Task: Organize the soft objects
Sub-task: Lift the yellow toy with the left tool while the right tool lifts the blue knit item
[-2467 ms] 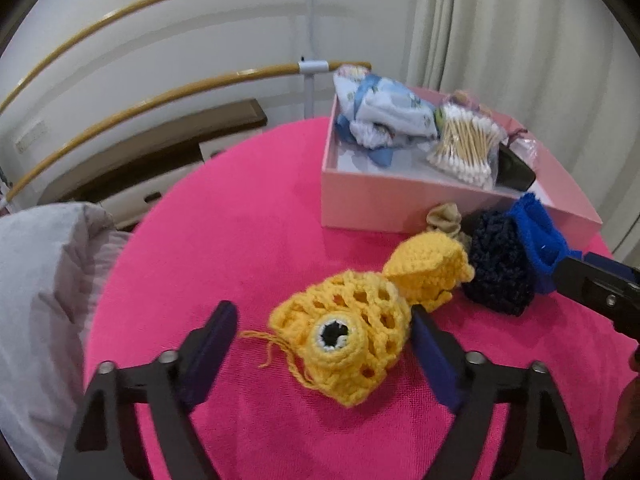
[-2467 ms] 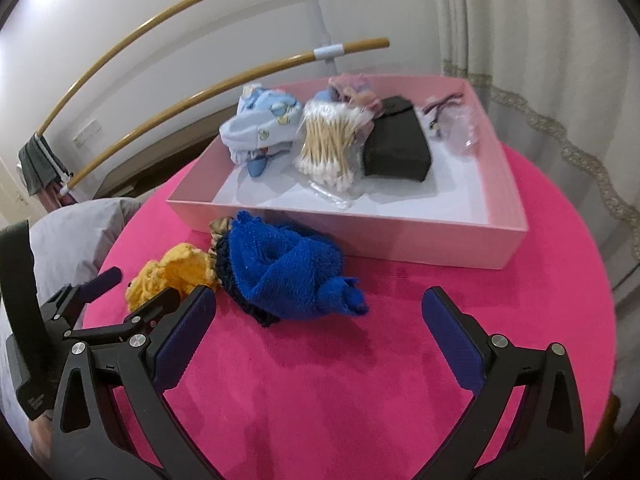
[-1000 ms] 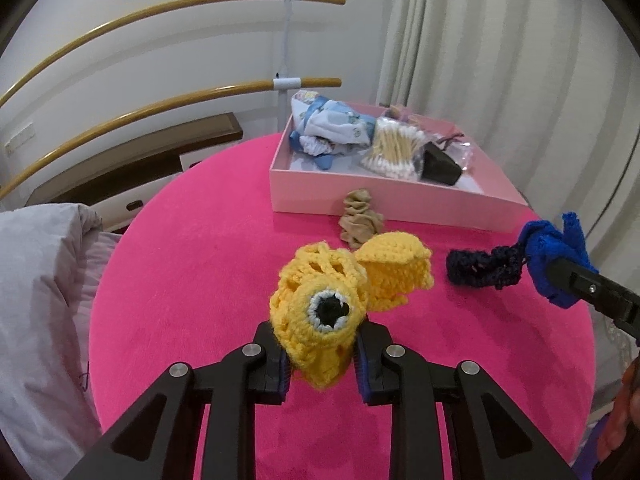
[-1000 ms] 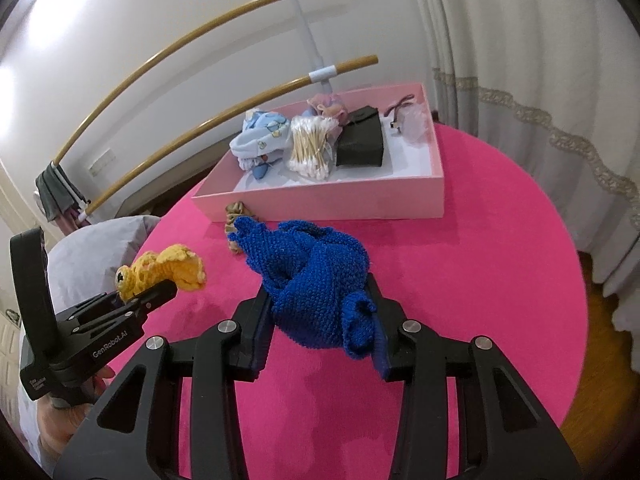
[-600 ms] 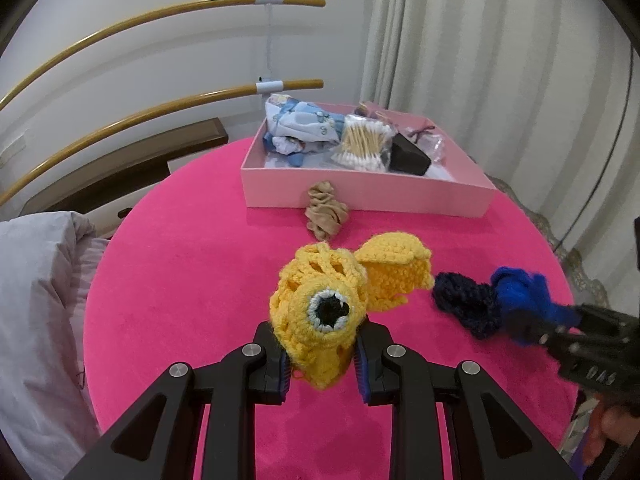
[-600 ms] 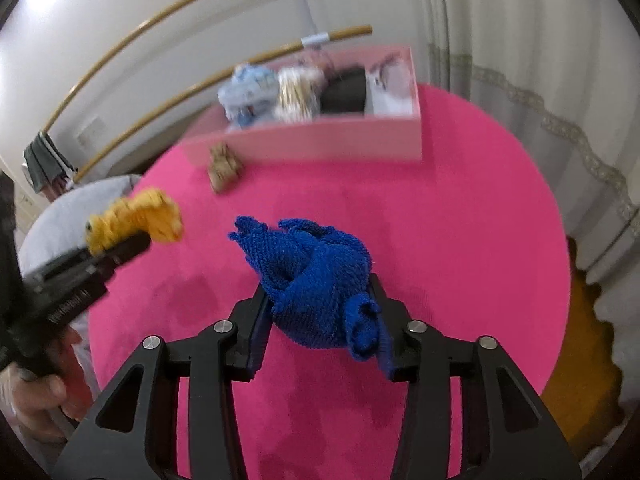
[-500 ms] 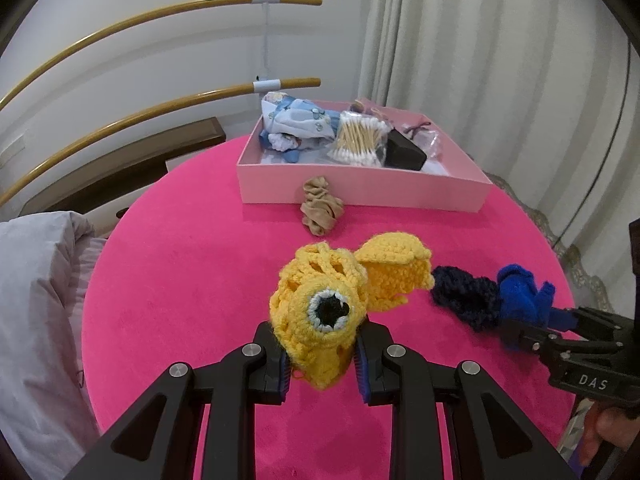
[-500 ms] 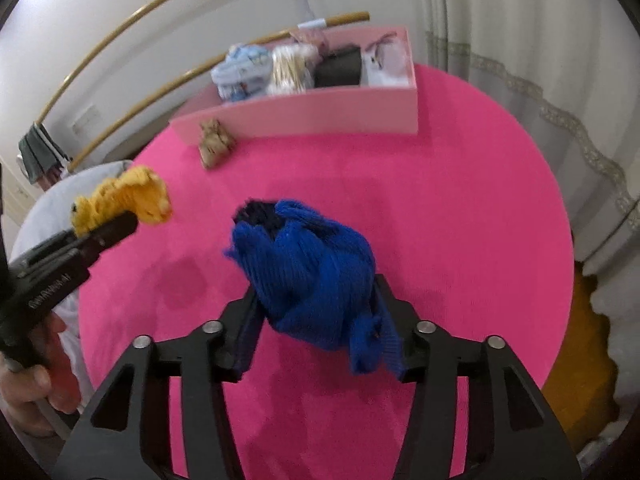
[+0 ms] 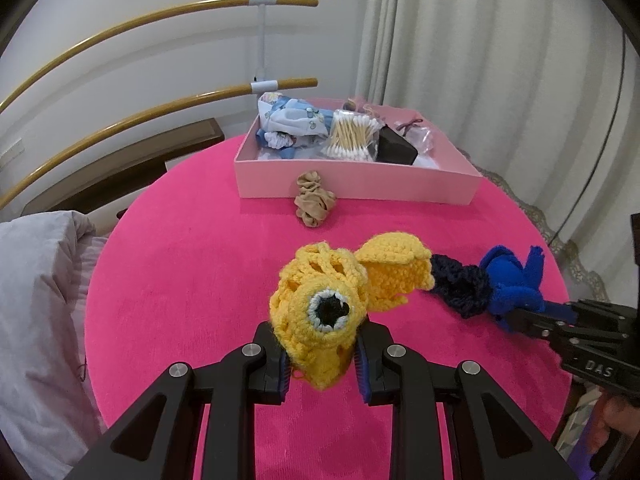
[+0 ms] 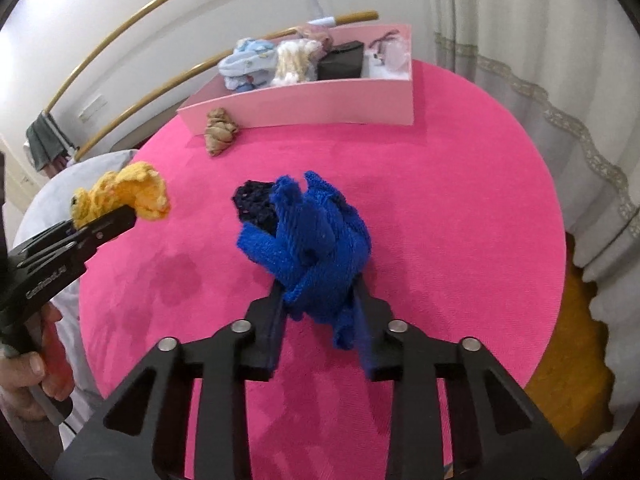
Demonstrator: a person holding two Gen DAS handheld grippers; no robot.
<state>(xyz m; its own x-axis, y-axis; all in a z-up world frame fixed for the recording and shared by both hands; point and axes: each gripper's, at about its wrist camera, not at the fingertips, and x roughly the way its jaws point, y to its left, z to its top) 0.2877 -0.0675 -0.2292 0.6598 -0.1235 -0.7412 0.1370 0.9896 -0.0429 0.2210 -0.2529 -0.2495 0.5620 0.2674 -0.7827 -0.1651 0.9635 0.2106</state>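
My left gripper [image 9: 320,346] is shut on a yellow crochet piece [image 9: 320,304] with a black-and-white eye, held above the pink table [image 9: 180,260]. It also shows at the left of the right wrist view as the yellow crochet piece [image 10: 132,194]. My right gripper [image 10: 320,308] has its jaws closing, with the pads pressing a bright blue knit bundle [image 10: 316,236]. A dark navy knit part [image 10: 252,204] sticks out behind the bundle. From the left wrist view the blue bundle [image 9: 508,280] hangs low at the right, next to the yellow piece.
A pink box [image 9: 352,184] at the table's far side holds a pale blue cloth [image 9: 292,120], cotton swabs [image 9: 352,136] and a black pouch [image 9: 396,150]. A beige scrunchie [image 9: 314,204] lies in front of it. Wooden rails, a curtain and grey bedding surround the round table.
Both grippers went from open around their pieces on the table to shut on them and lifted. Since then the right one has tilted and sunk with the blue bundle; the left drew back from the box.
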